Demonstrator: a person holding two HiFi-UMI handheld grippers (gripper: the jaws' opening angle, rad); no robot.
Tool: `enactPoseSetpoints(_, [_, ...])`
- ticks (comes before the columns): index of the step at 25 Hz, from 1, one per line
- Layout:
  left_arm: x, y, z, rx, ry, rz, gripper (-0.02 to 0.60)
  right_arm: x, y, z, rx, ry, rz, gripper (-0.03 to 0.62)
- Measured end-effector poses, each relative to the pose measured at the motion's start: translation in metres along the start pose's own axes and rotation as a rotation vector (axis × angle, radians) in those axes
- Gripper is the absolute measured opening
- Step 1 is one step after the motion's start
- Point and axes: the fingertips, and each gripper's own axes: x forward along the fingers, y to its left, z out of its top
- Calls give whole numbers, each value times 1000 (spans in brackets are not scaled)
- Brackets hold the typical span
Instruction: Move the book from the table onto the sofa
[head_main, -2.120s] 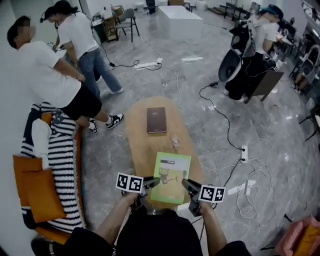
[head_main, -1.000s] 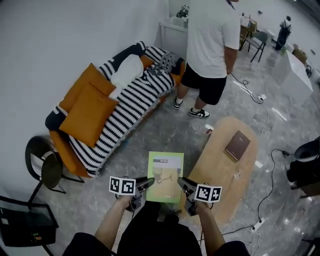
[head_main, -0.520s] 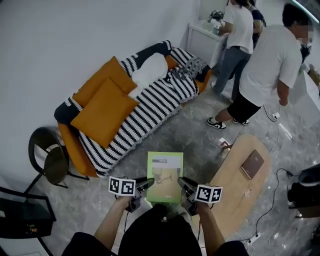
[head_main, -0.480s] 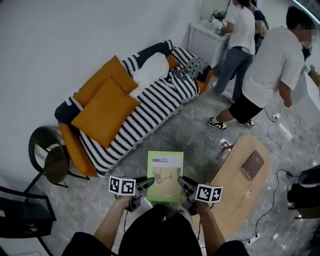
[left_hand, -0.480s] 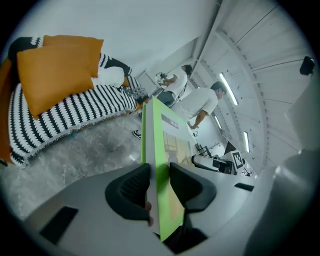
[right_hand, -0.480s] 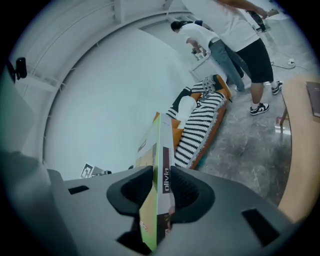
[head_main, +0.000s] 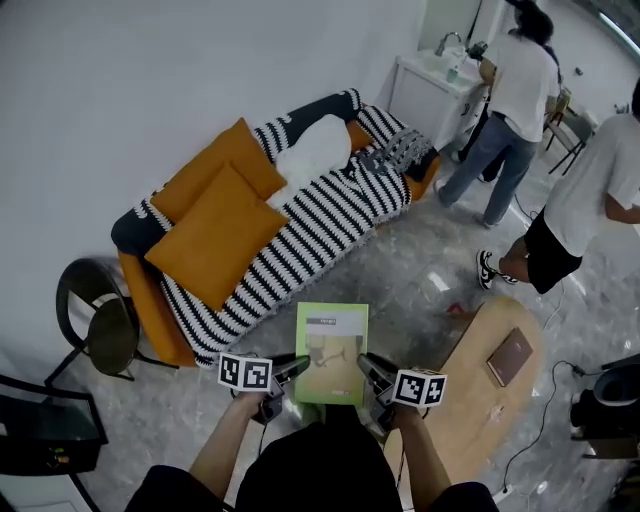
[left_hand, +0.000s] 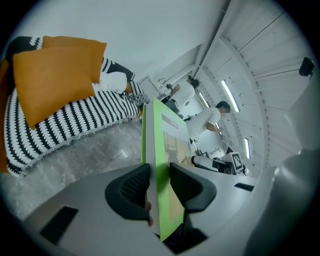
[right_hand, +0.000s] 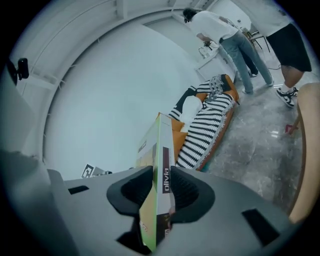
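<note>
grey marble floor (head_main: 400, 285), orange sofa under a striped throw (head_main: 320, 228), oval wooden worktop (head_main: 468, 402); left gripper (head_main: 298, 366) and right gripper (head_main: 368, 364) fingers pinch the thin green book (head_main: 333, 343).

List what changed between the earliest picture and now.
The green book, earlier over the table's near end, has been carried off it and now hangs above the floor, facing the sofa; the table lies to the right. Nothing was let go: the left gripper and right gripper stay clamped on the book's near corners. The brown book stays on the table.
</note>
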Motion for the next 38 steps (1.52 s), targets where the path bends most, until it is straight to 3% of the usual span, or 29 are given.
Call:
enactPoseSetpoints(15, [91, 23, 157, -11, -24, 40, 137, 76, -56, 163, -21, 50, 55, 127])
enactPoseSetpoints(25, [125, 31, 217, -30, -41, 60, 137, 106, -77, 228, -13, 62, 82, 127])
enactPoseSetpoints(38, [154, 105, 322, -61, -23, 54, 137, 210, -101, 303, 23, 81, 62, 127])
